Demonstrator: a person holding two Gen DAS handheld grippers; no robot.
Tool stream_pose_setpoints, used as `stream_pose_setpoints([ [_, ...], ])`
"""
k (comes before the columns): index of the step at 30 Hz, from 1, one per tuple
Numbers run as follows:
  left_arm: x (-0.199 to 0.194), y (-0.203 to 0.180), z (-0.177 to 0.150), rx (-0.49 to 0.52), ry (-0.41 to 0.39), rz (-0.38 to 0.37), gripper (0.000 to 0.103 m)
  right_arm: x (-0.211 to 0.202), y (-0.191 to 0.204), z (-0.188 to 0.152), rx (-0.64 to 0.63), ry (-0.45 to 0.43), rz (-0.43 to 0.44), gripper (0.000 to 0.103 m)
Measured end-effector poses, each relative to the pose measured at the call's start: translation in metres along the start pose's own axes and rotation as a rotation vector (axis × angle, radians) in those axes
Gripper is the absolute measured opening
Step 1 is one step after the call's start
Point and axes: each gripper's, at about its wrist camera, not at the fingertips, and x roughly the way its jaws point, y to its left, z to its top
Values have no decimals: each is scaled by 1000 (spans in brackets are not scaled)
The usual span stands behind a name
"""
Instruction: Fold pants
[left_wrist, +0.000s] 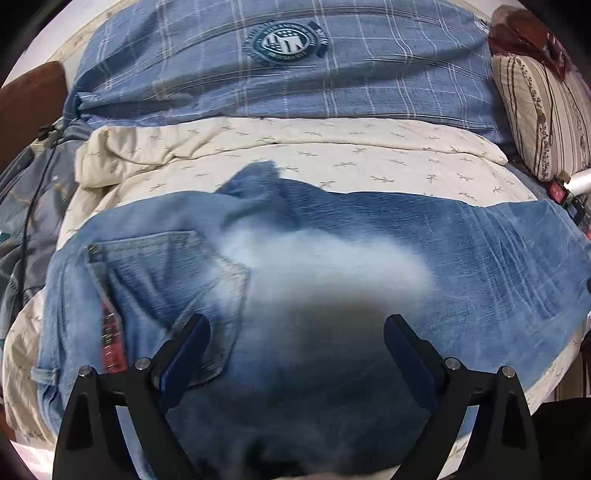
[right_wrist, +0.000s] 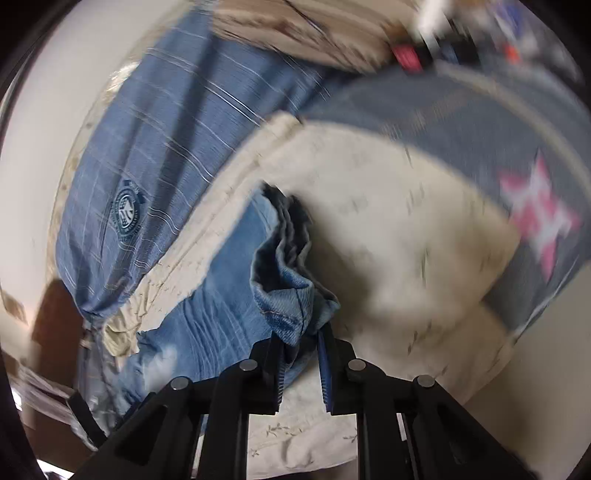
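Faded blue jeans (left_wrist: 332, 258) lie spread across a cream bedsheet (left_wrist: 295, 155), back pocket (left_wrist: 177, 280) to the left. My left gripper (left_wrist: 295, 332) is open and empty, hovering over the seat of the jeans. In the right wrist view my right gripper (right_wrist: 301, 343) is shut on the hem end of the jeans (right_wrist: 284, 295) and holds the bunched leg cuffs lifted above the cream sheet (right_wrist: 388, 236). The rest of the leg trails down to the left.
A blue plaid duvet with a round badge (left_wrist: 288, 40) lies behind the jeans. A striped pillow (left_wrist: 535, 110) sits at the right, a grey star-print cover (right_wrist: 480, 122) beyond the sheet, a brown headboard (left_wrist: 29, 99) and cable at the left.
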Motion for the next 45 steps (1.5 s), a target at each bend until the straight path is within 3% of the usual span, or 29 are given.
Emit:
stream_pose_setpoints([
  [2, 0, -6, 5, 0, -8, -15, 96, 4, -3, -2, -4, 24, -20, 16],
  [5, 0, -24, 20, 18, -24, -26, 96, 36, -39, -13, 116, 140, -39, 23],
  [7, 2, -36, 33, 15, -35, -52, 96, 34, -41, -11, 117, 143, -18, 28],
  [9, 8, -56, 44, 36, -43, -78, 96, 32, -34, -7, 68, 165, -20, 53],
  [10, 13, -65, 48, 48, -43, -82, 96, 28, -35, -6, 64, 163, -21, 56],
  [12, 32, -81, 50, 91, -5, -54, 96, 15, -36, -4, 60, 126, -29, 56],
  [13, 51, -89, 47, 131, 77, -20, 97, 7, -37, -1, 57, 105, -24, 56],
  [17, 61, -89, 49, 109, 92, 1, 103, -15, -31, 22, -23, 29, -33, 56],
  [20, 55, -83, 54, 73, 98, -62, 99, -5, -29, 36, -15, 79, 33, 56],
  [22, 40, -77, 56, 26, 61, -97, 98, -4, -30, 36, 13, 79, 40, 56],
  [24, 29, -72, 52, 10, 18, -70, 98, -8, -36, 26, 60, 80, 76, 56],
  [25, 31, -73, 49, 22, 31, -55, 98, -8, -37, 19, 94, 87, 115, 56],
  [27, 55, -80, 42, 89, 134, -30, 100, -3, -44, 1, 172, 128, 184, 56],
  [29, 58, -83, 39, 93, 102, -11, 103, 12, -43, -10, 215, 173, 210, 56],
  [31, 52, -81, 43, 55, 120, -29, 102, 25, -48, -15, 255, 197, 182, 56],
  [36, 20, -84, 39, 71, 38, -86, 102, 37, -61, -18, 335, 183, 150, 56],
  [40, 45, -95, 19, 134, 114, -43, 103, 40, -68, -16, 364, 156, 186, 56],
  [41, 44, -93, 15, 114, 71, -49, 103, 40, -66, -14, 352, 153, 178, 56],
  [45, 41, -93, 19, 95, 108, -55, 103, 40, -62, -10, 301, 160, 127, 44],
])
